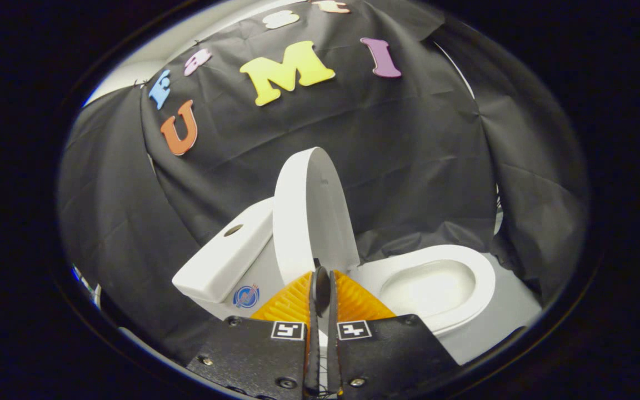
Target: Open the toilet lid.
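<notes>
Already upright, the toilet lid (309, 214) stood on edge just beyond the gripper (320, 276), rising between the tank (225, 258) and the open bowl (428, 286), with the black booth cloth (409, 155) behind. The gripper's two fingers were pressed almost together on the lid's lower edge, which sat thin between their tips; whether both pads truly bit on it could not be told. The seat rim around the bowl lay bare, so the lift looked nearly complete. To finish well, the lid probably needed easing on toward the tank until it rested past its balance point, the hold kept light and in line with the hinge arc. Letting go short of that point risked it dropping back onto the bowl.
</notes>
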The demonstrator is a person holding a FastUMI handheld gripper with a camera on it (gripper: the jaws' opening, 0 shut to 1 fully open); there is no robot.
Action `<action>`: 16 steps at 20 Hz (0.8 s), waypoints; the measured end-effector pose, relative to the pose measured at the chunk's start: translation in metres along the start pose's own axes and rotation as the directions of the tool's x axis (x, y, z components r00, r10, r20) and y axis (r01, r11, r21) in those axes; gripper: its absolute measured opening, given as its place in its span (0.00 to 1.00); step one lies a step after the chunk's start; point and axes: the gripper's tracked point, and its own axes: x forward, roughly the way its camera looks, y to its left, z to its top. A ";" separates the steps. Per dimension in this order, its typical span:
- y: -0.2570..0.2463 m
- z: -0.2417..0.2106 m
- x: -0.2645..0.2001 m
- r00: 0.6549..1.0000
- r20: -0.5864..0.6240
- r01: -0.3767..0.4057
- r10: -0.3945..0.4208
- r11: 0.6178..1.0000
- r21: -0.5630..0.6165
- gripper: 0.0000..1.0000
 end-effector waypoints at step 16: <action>0.066 -0.024 0.020 1.000 -0.028 -0.003 -0.003 0.979 -0.202 0.09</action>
